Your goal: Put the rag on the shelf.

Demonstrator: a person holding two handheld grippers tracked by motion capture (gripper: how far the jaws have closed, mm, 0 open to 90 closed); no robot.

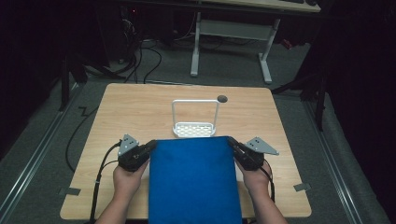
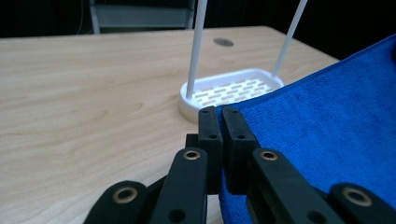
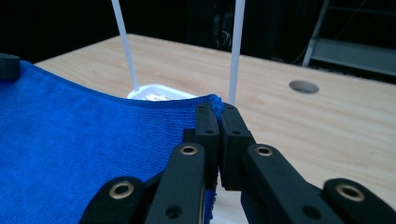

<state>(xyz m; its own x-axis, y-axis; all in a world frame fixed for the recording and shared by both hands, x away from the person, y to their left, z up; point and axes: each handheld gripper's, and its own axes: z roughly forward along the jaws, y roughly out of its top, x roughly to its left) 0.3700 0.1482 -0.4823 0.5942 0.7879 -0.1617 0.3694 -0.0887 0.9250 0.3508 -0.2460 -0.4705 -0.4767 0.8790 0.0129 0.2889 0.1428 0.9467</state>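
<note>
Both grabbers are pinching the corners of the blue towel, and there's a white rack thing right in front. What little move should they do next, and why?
Probably lift both corners together and carry the blue towel forward toward the white rack. The left gripper and right gripper are each shut on a far corner, the cloth is stretched flat between them, and the rack's tall hoop stands just beyond that edge, so draping the towel over it looks likely.

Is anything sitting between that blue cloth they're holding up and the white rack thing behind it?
Nothing visible does. The blue terry cloth is pinched at its far corners by the left gripper and right gripper, and the white slotted rack with the tall hoop handle stands just beyond its far edge.
</note>
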